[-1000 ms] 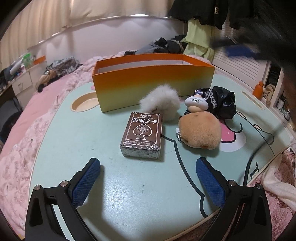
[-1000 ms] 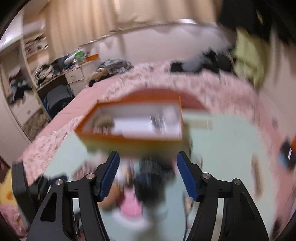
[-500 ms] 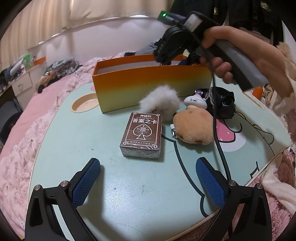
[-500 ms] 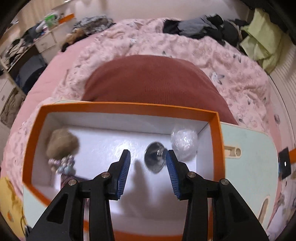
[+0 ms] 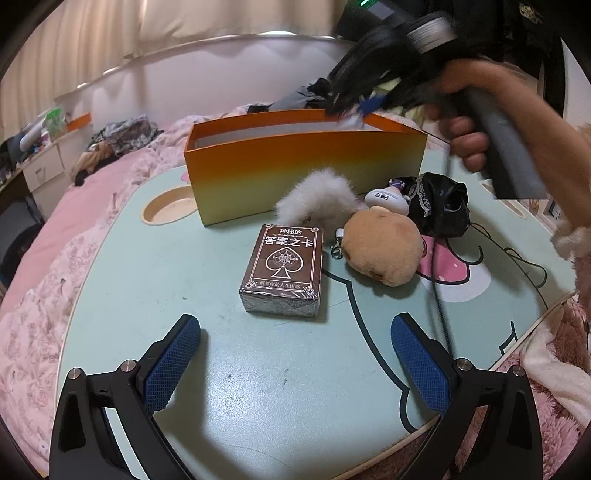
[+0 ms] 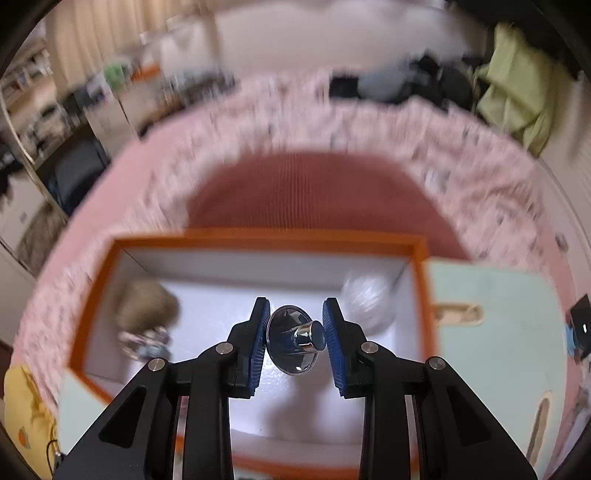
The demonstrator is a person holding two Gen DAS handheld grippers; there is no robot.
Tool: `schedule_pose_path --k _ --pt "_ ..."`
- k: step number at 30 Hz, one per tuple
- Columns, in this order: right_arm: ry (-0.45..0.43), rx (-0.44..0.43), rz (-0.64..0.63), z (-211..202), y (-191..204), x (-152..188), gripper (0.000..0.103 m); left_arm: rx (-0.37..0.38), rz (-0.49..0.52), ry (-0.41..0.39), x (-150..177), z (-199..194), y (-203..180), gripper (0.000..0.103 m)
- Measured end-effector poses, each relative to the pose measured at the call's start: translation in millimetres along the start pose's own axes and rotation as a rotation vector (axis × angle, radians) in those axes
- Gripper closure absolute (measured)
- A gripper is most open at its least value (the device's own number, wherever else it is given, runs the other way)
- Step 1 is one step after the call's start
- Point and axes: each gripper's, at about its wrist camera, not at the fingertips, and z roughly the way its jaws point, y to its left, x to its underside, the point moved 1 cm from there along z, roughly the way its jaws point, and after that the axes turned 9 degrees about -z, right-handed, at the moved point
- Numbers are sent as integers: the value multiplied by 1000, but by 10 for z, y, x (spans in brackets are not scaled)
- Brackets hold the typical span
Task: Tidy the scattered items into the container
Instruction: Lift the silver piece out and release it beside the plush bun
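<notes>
while the left gripper (image 5: 295, 354) waited spread and empty at six o'clock on the mint table (image 5: 184, 288), a brown card box (image 5: 282, 269), white fluffy pompom (image 5: 317, 201) and tan plush (image 5: 382, 251) lay unsorted beside the orange cardboard box (image 5: 303, 173). at one o'clock the right gripper (image 6: 294, 338), having just been closing, clasped a shiny chrome funnel-shaped knob (image 6: 295, 338) over that container's white floor, seemingly for dropping in.

A big bed (image 5: 92, 206) with a pink flowery blanket fills the room. A light green table (image 5: 258, 369) with a cartoon drawing sits on it. Far back, a white headboard (image 5: 207, 74) runs along the wall, and pale curtains (image 5: 147, 26) hang above it. On the far left stands a white set of drawers (image 5: 40, 166) with small things on top. Dark clothes (image 5: 122, 131) lie on the bed.
</notes>
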Motion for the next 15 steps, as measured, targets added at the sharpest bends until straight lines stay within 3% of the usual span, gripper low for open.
schedule_pose_path --k 4,6,10,15 --pt "-190 -28 -3 -672 -39 189 72 -1 0 1 -3 5 4 0" --pt "-229 -87 2 -912 -36 353 72 -1 0 1 -2 4 7 0" --pt "-228 -202 -12 -1146 5 757 72 0 0 0 -3 3 8 0" --pt "-156 -254 -18 -964 140 1104 72 0 0 0 -1 2 11 0"
